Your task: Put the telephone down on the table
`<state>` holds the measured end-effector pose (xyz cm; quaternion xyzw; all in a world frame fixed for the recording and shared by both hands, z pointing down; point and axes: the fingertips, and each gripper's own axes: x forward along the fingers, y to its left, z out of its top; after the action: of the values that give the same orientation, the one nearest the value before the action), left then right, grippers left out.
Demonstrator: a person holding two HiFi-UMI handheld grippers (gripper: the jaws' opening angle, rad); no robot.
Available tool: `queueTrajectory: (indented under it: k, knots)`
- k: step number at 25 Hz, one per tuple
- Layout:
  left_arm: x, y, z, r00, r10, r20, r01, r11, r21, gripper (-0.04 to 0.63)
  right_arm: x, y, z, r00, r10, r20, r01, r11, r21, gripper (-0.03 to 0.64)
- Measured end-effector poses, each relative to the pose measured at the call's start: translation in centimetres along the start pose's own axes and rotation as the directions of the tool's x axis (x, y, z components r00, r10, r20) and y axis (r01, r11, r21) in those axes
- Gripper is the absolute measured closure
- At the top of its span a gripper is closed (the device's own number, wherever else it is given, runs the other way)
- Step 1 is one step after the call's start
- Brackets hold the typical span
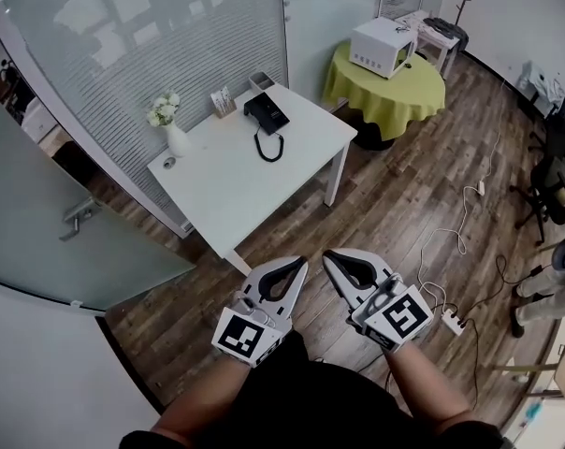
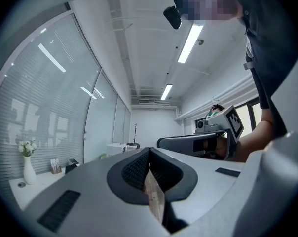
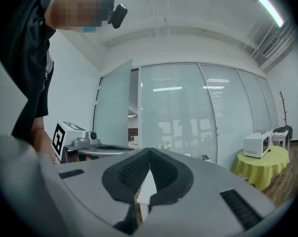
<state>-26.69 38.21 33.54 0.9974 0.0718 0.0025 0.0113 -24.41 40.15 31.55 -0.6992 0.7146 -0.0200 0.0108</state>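
Observation:
The black telephone (image 1: 267, 113) lies on the far part of the white table (image 1: 226, 190), its coiled cord (image 1: 269, 148) looped in front of it. In the left gripper view the telephone (image 2: 71, 164) is a small dark shape far off on the table's left. Both grippers hang side by side over the wooden floor, well short of the table's near corner. The left gripper (image 1: 301, 262) (image 2: 149, 149) is shut with nothing in it. The right gripper (image 1: 327, 255) (image 3: 149, 149) is shut and empty too.
A white vase of flowers (image 1: 170, 124) and a card holder (image 1: 224, 102) stand on the table's far side. Behind it is a round yellow-green table (image 1: 395, 96) with a microwave (image 1: 383, 47). A glass door (image 1: 67, 223) stands open at the left. A power strip (image 1: 451, 321) and cable lie on the floor at the right.

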Motion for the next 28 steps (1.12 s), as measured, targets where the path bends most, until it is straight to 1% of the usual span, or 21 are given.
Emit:
queueTrajectory:
  k: [3, 7, 11, 16, 22, 28]
  knots:
    - [1.2, 3.1, 0.0, 1.0, -0.017, -0.002, 0.017, 1.0, -0.002, 0.588, 2.9, -1.7, 0.2, 1.0, -0.007, -0.005, 0.007, 1.0, -0.003, 0.595]
    - [2.4, 7.3, 0.3, 1.0, -0.019, -0.004, 0.019, 1.0, -0.023, 0.588, 6.8, -3.3, 0.4, 1.0, -0.023, -0.016, 0.023, 1.0, -0.005, 0.595]
    - [3.2, 10.5, 0.0, 0.998, -0.051, -0.021, 0.051, 0.999, -0.013, 0.588, 10.1, -4.3, 0.3, 0.999, -0.034, -0.02, 0.034, 0.999, 0.006, 0.594]
    - [4.2, 14.1, -0.7, 0.998, -0.062, -0.029, 0.061, 0.998, -0.033, 0.588, 13.0, -5.8, -0.3, 0.998, -0.052, -0.036, 0.053, 0.999, 0.011, 0.594]
    - [6.3, 17.1, -1.6, 0.997, -0.055, -0.046, 0.053, 0.998, -0.036, 0.588, 15.4, -8.2, -1.0, 0.998, -0.043, -0.047, 0.043, 0.999, 0.006, 0.594]
    - [9.7, 19.8, -2.1, 0.998, -0.02, -0.055, 0.018, 1.0, -0.019, 0.588, 17.8, -11.9, -1.0, 1.0, 0.001, -0.03, -0.001, 1.0, 0.005, 0.594]
